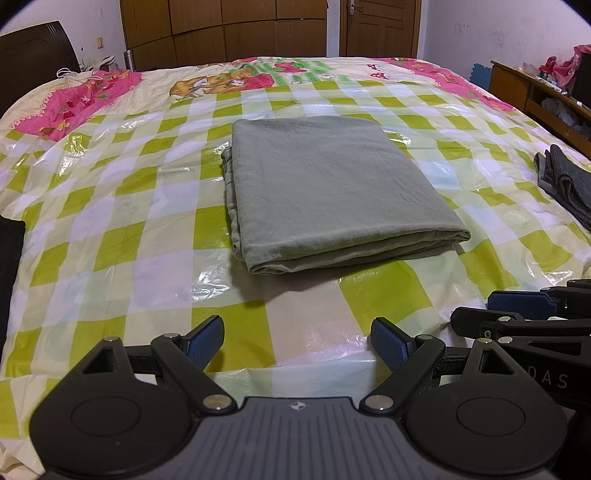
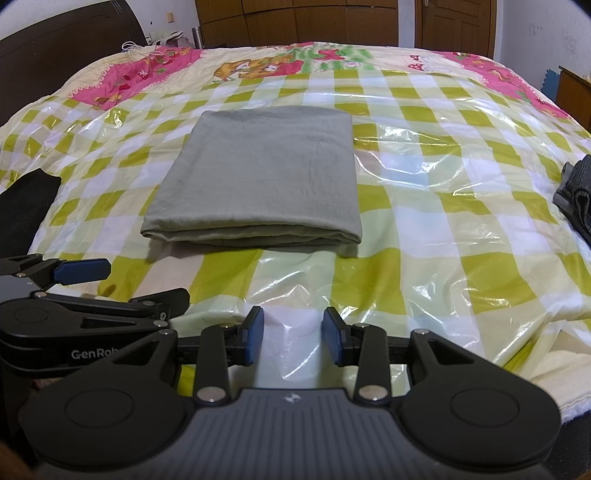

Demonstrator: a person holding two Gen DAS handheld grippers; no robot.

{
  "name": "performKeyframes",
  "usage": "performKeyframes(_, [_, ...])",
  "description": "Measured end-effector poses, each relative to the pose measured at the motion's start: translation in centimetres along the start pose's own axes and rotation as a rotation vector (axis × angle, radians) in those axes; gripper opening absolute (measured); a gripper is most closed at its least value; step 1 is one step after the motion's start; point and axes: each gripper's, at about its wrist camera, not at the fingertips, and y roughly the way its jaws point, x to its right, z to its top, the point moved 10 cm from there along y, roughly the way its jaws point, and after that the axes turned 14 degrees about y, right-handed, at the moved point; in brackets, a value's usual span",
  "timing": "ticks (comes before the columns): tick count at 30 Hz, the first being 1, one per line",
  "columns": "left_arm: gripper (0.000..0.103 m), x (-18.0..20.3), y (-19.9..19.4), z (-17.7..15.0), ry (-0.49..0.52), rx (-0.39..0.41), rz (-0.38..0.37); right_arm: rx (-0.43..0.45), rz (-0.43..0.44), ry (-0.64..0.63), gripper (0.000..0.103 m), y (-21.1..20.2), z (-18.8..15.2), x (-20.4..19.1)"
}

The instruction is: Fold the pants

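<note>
**Desk:** What did you have in front of you, biggest thing first?

**Me:** The bed (image 1: 110, 229) filled both views, covered by a glossy green-and-white checked plastic sheet (image 2: 424, 229) with a pink cartoon quilt (image 1: 92, 99) showing past its far edge. Behind that stood a brown wooden wardrobe (image 1: 221, 29) and a door (image 1: 380, 26), and I could see a dark headboard (image 2: 55, 48) off to the left.

**Desk:** And the pants?

**Me:** The grey-green pants (image 1: 332, 184) lay folded into a thick rectangle near the middle of the sheet — stacked layers showing along the near edge, flat on top. Nothing was touching them.

**Desk:** Anything else on the bed?

**Me:** A dark grey garment (image 1: 565, 184) sat bunched at the right edge, well apart from the pants, and a black piece of cloth (image 2: 26, 206) lay at the left edge.

**Desk:** Where were my grippers?

**Me:** Both sat low at the near edge of the bed, short of the pants. The left gripper (image 1: 297, 343) had its blue-padded fingers (image 1: 205, 341) spread wide and released, gripping nothing. The right gripper (image 2: 293, 336) sat just beside it on the right — its fingers (image 2: 255, 338) were parted by a narrower gap, also empty, with only the plastic sheet showing between them.
</note>
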Motion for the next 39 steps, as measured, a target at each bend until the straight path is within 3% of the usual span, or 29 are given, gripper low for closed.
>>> performKeyframes(39, [0.097,0.09,0.05,0.03,0.006,-0.002,0.008,-0.002,-0.007,-0.005,0.036,0.12,-0.16,0.26])
